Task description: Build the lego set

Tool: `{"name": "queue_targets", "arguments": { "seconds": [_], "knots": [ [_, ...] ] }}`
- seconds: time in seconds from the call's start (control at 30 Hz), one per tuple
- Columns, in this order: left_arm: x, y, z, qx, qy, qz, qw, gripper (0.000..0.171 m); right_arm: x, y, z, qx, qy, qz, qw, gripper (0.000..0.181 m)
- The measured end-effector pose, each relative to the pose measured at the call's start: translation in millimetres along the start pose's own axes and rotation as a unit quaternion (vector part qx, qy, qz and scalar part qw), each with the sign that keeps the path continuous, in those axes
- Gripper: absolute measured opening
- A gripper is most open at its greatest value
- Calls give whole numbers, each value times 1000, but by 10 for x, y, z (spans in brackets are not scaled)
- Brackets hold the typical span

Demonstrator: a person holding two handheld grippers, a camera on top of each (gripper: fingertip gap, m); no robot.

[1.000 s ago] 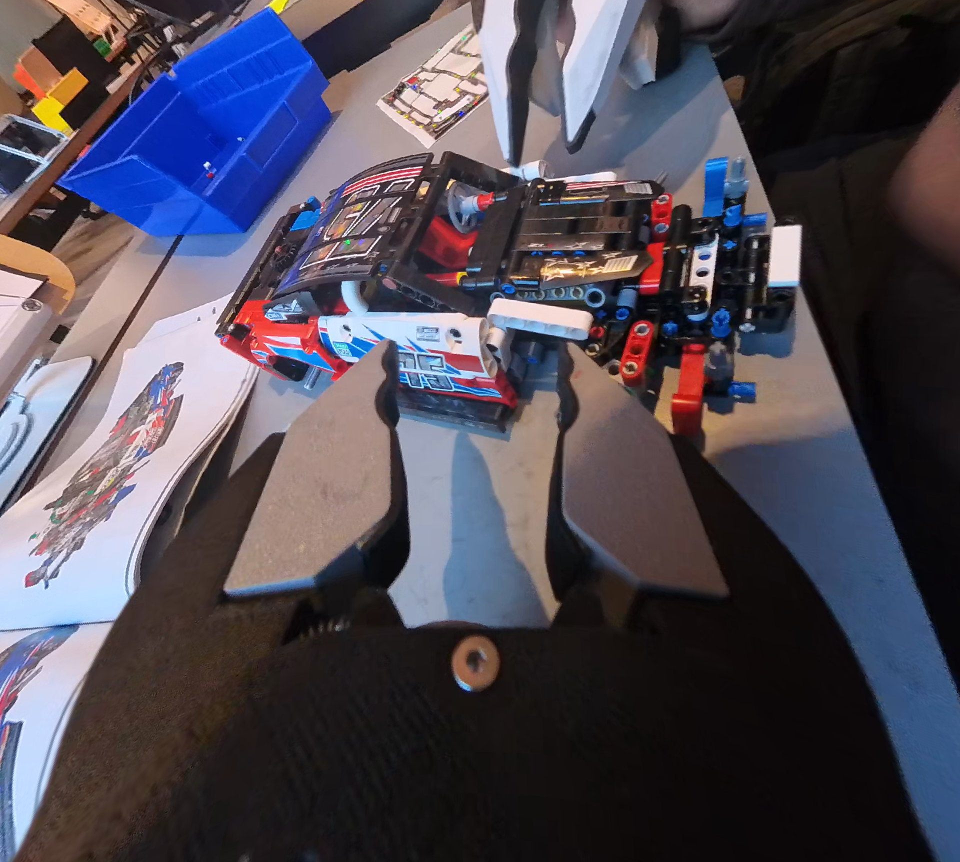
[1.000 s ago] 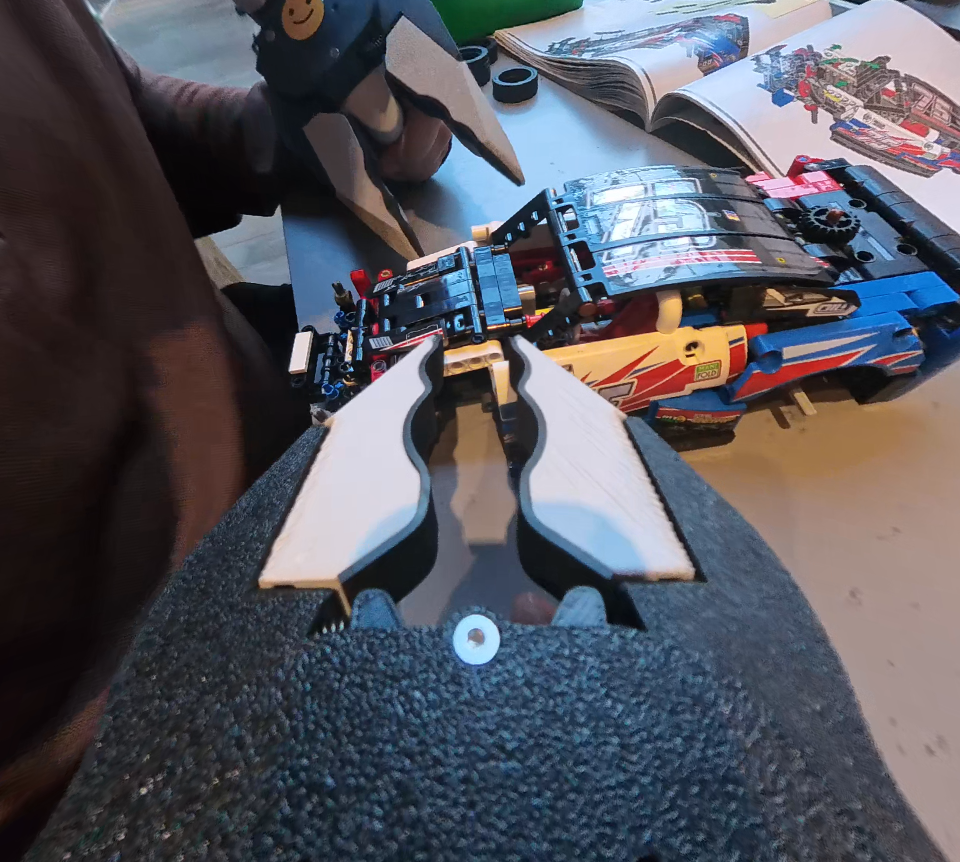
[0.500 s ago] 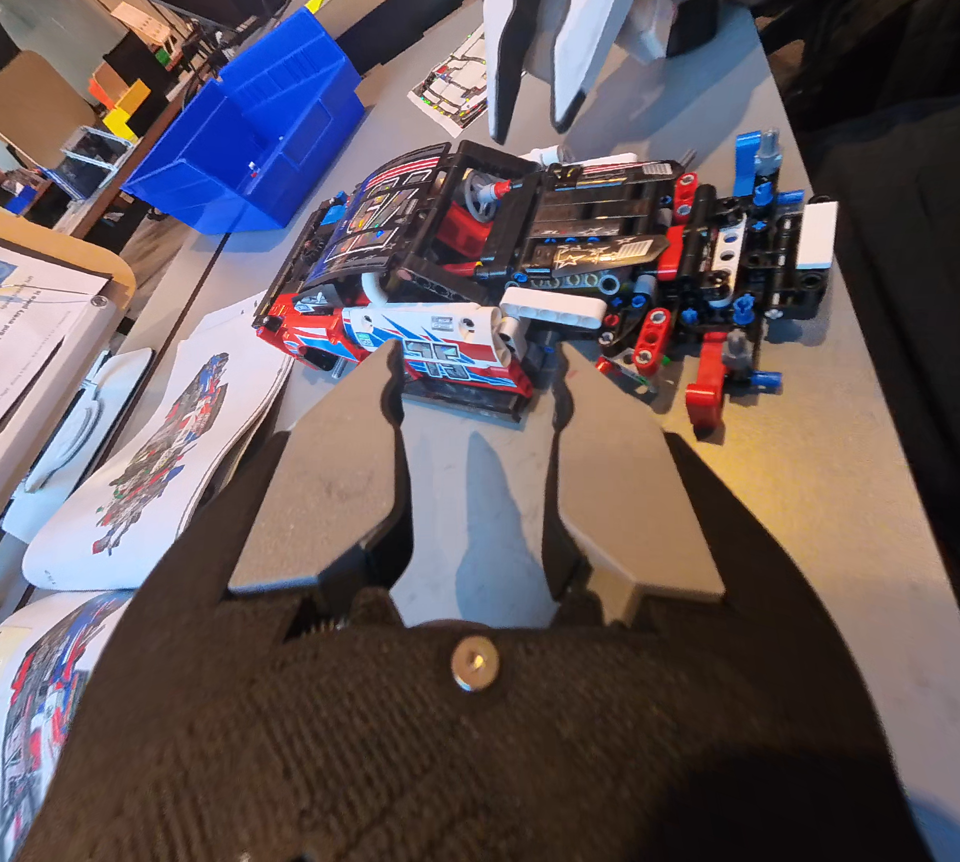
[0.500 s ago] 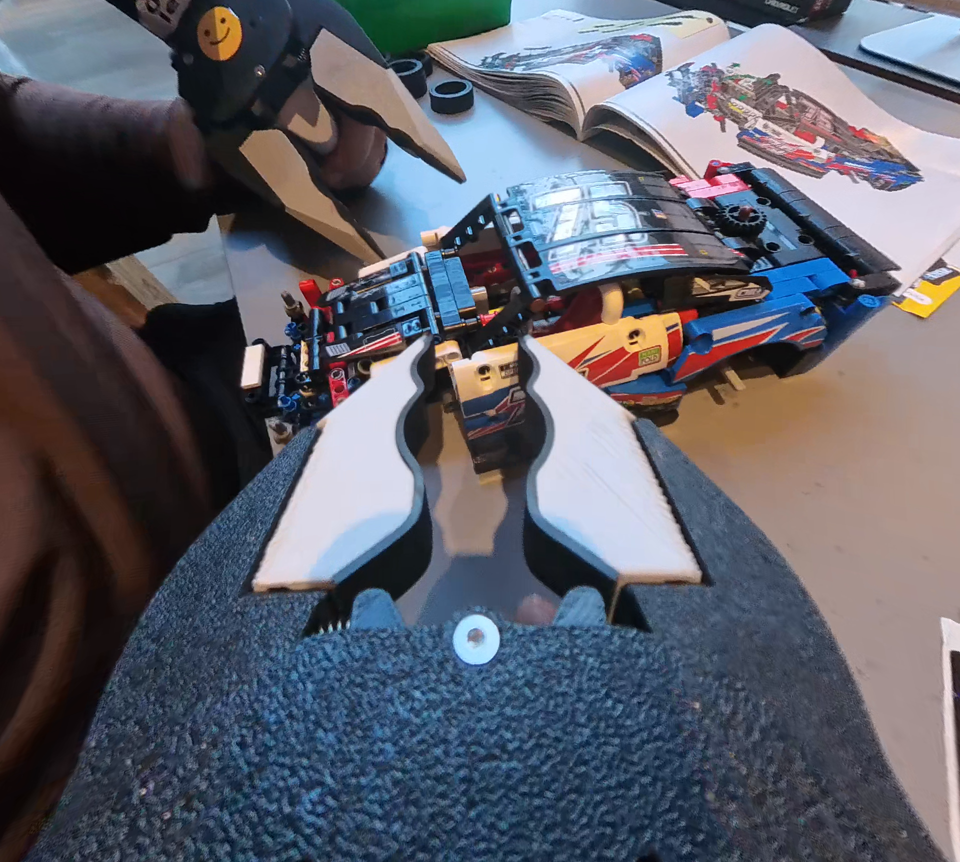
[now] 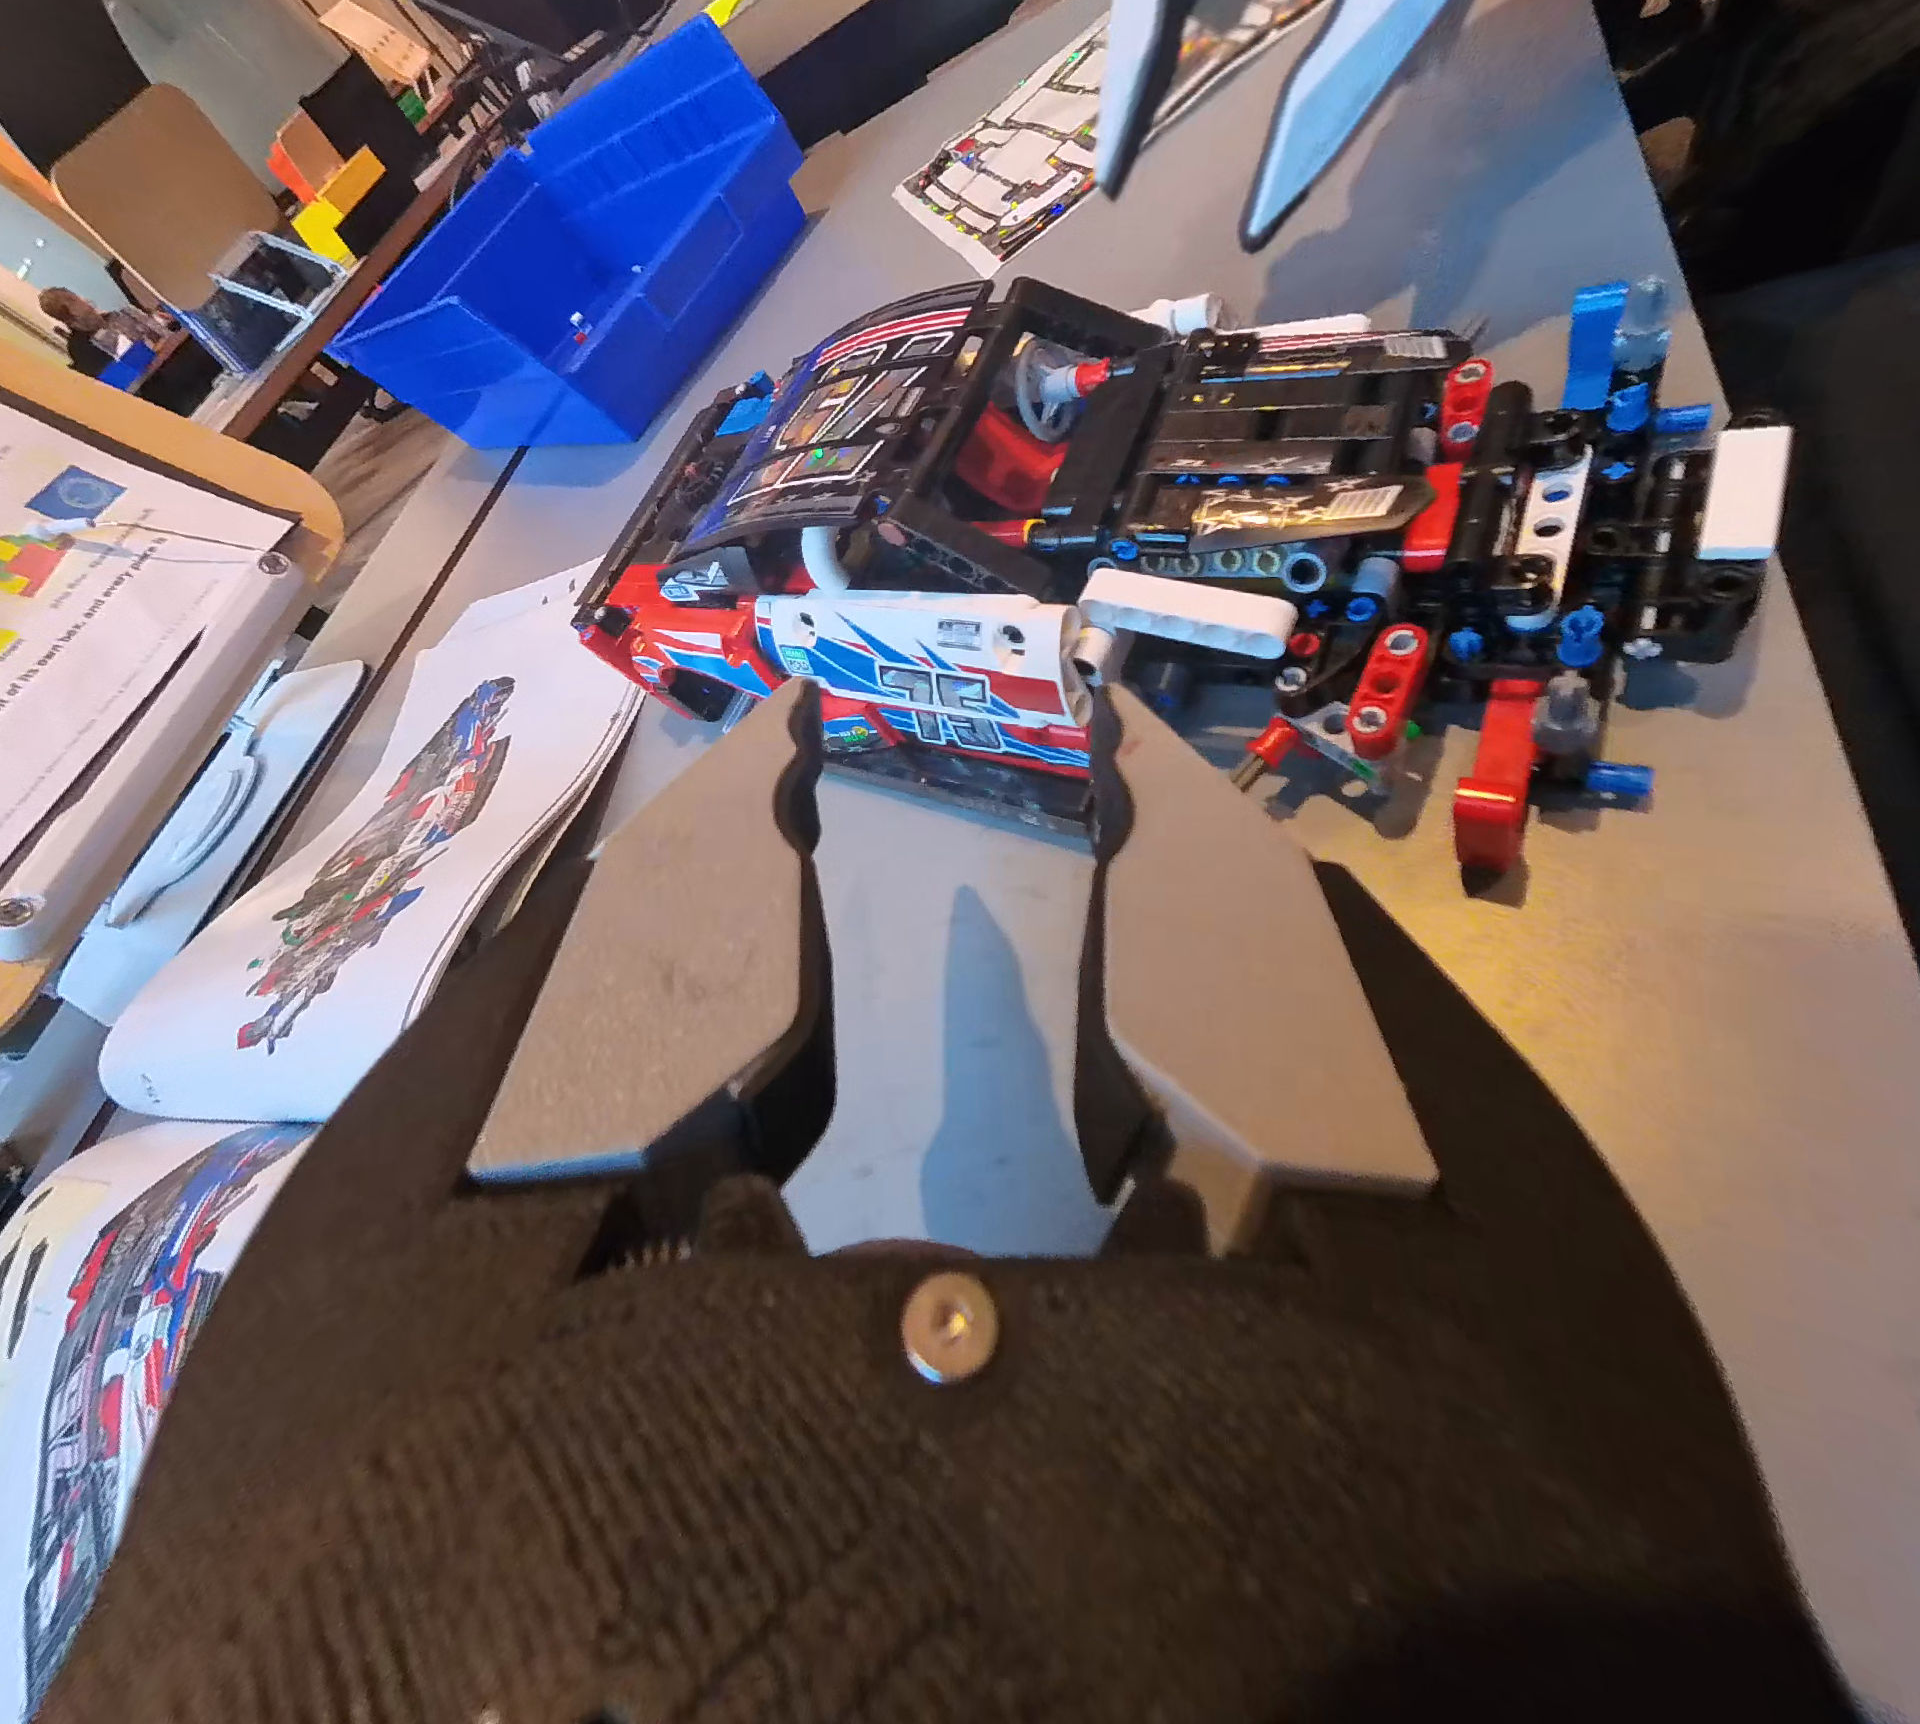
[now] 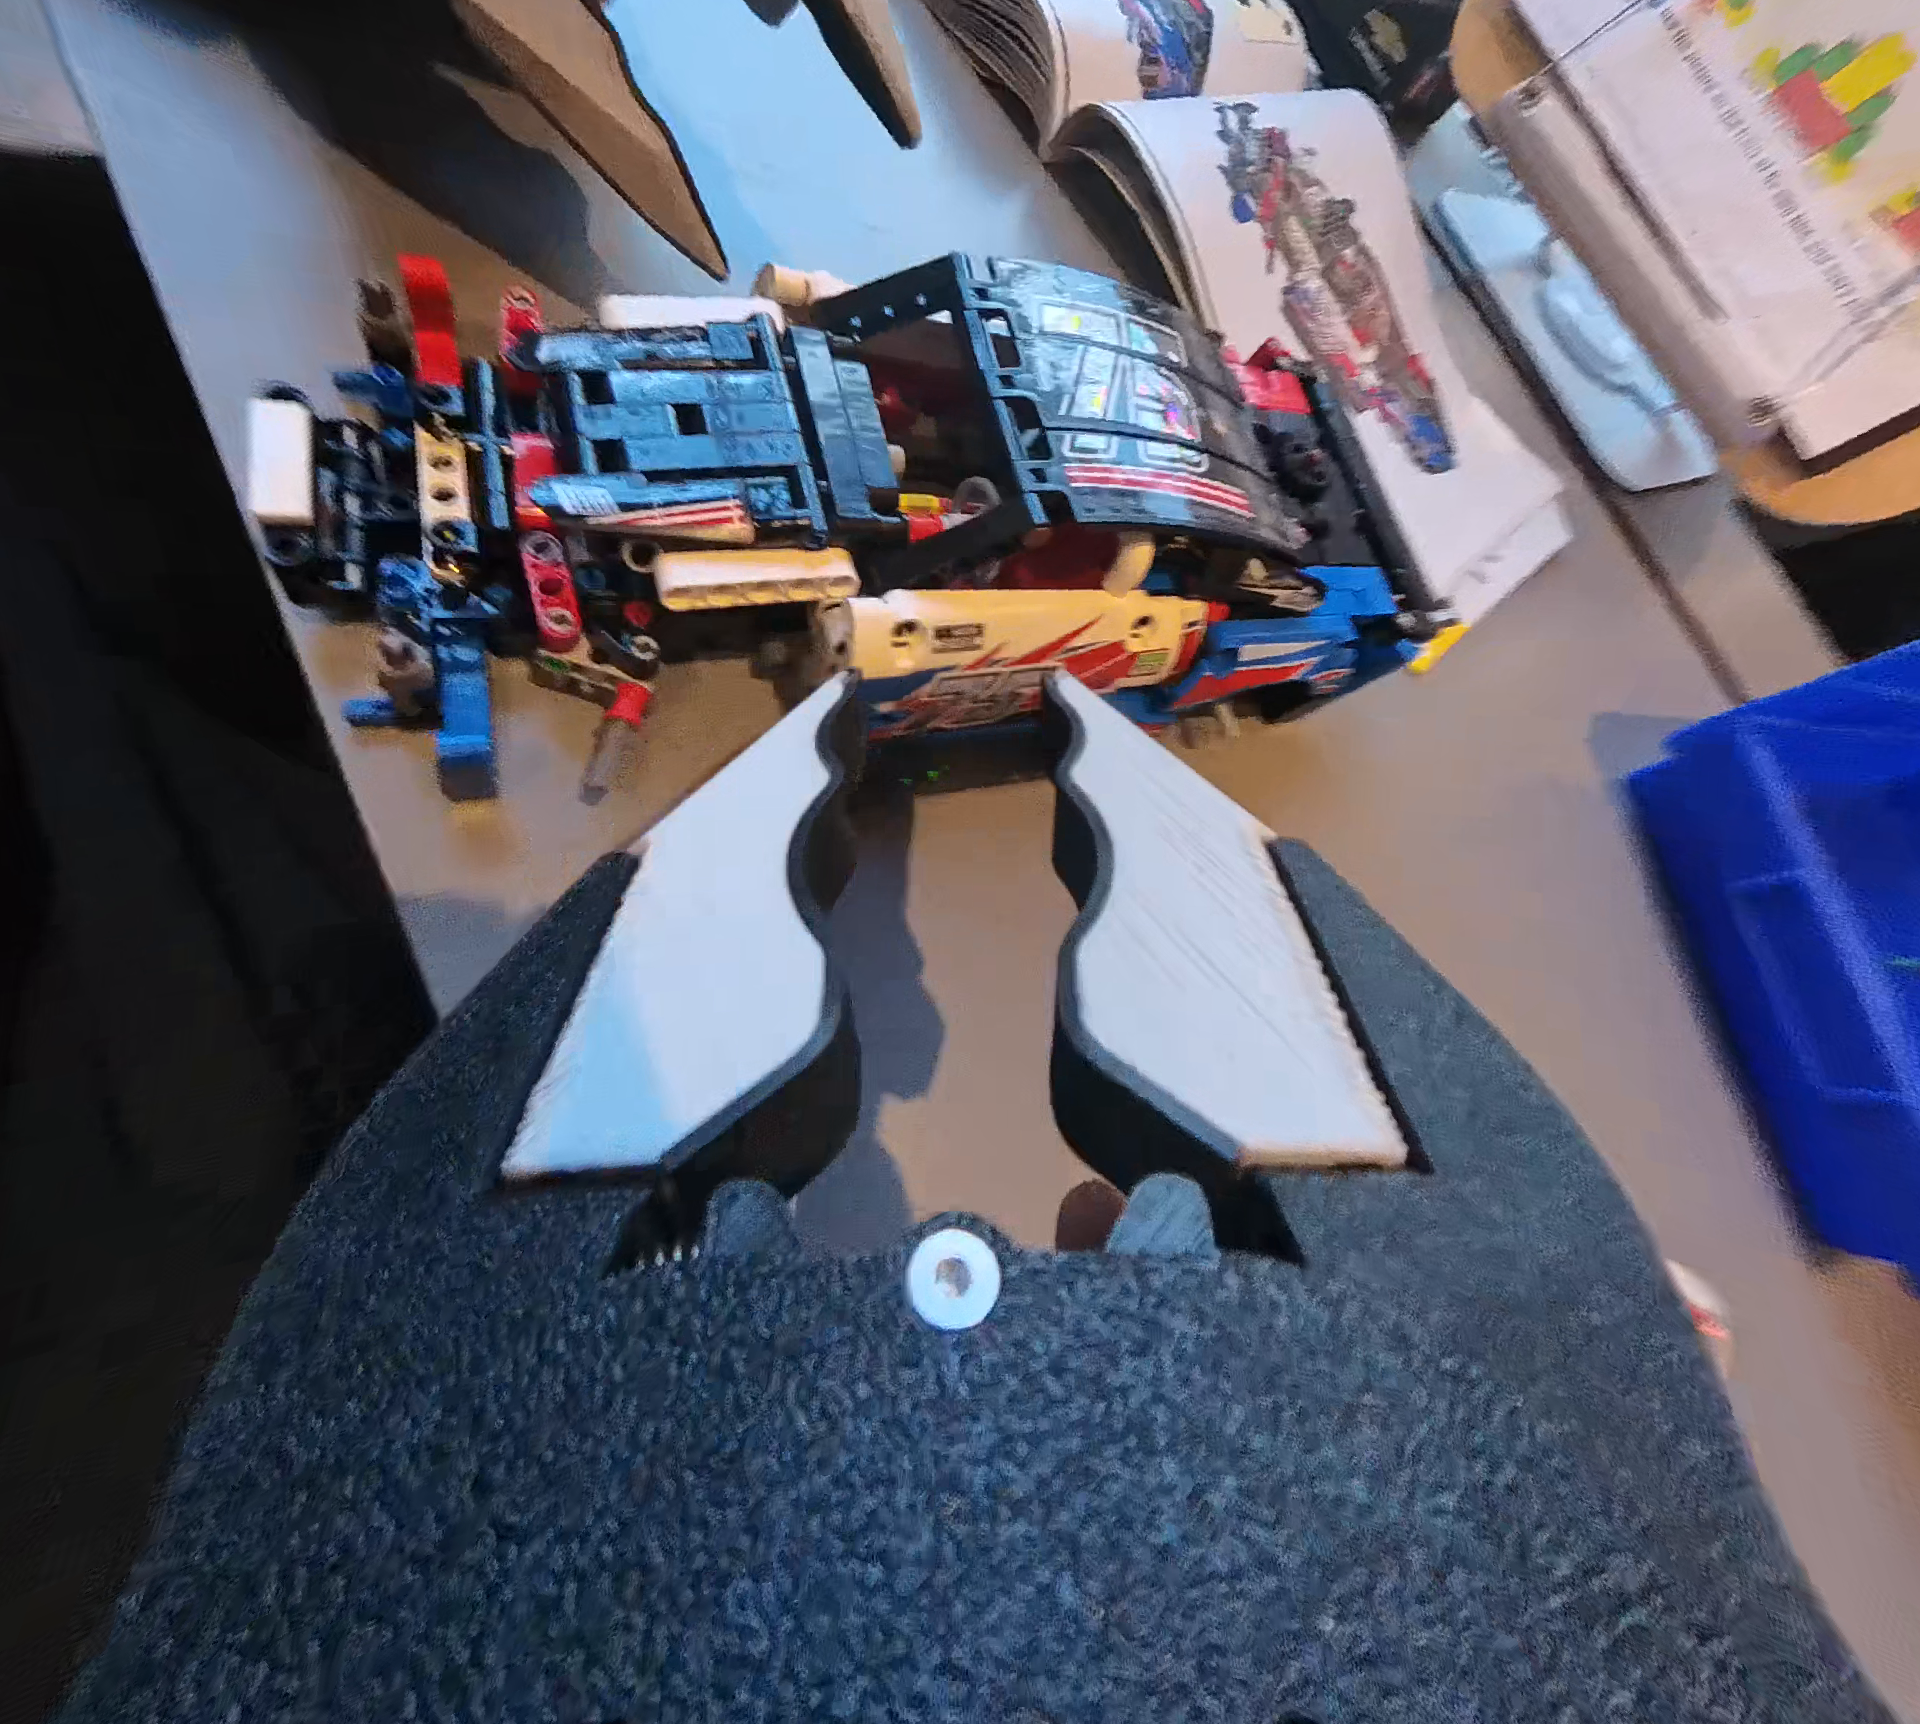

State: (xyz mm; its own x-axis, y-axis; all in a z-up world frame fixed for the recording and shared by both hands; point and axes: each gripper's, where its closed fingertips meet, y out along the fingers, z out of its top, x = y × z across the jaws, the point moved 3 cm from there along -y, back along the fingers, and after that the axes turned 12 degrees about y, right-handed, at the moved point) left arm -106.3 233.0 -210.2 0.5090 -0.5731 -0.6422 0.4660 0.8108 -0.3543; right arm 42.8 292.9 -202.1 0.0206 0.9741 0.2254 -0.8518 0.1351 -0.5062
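Observation:
A partly built lego race car [image 5: 997, 479] lies on the grey table [image 5: 1558, 999]. It has a black roof, red, white and blue side panels, and a bare chassis end with red and blue pins. In the left wrist view my left gripper [image 5: 951, 718] is open and empty, its grey tips just short of the car's side panel. My right gripper [image 5: 1184, 209] hangs open above the car's far side. In the right wrist view the car [image 6: 935, 479] lies crosswise. My right gripper [image 6: 948, 698] is open and empty over its near side panel, and the left gripper [image 6: 810, 204] is beyond it.
A blue bin [image 5: 582, 272] stands at the back left and also shows in the right wrist view [image 6: 1818, 895]. An open instruction booklet [image 5: 395, 843] lies left of the car. A sticker sheet [image 5: 1008, 168] lies behind the car. The table edge runs along the right. The grippers' ends are close to 12 centimetres from one another.
My right gripper has opened wider and risen away from the car's side, now looking down on it. My left gripper has drawn back slightly. The car has stayed on the table.

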Motion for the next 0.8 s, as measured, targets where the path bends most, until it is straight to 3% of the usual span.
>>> {"name": "queue_targets", "arguments": {
  "seconds": [0.2,0.37,0.8],
  "knots": [
    [23,2,46,18,-7,-15,1000,50,-55,25,31,-27,-175,-68,982,37],
    [-56,-10,27,22,-39,-8,999,51,-198,100,29,-18,-321,-100,942,21],
    [-113,22,-28,14,-63,-15,998,52,-193,45,28,29,-206,-45,977,20]
  ]
}}
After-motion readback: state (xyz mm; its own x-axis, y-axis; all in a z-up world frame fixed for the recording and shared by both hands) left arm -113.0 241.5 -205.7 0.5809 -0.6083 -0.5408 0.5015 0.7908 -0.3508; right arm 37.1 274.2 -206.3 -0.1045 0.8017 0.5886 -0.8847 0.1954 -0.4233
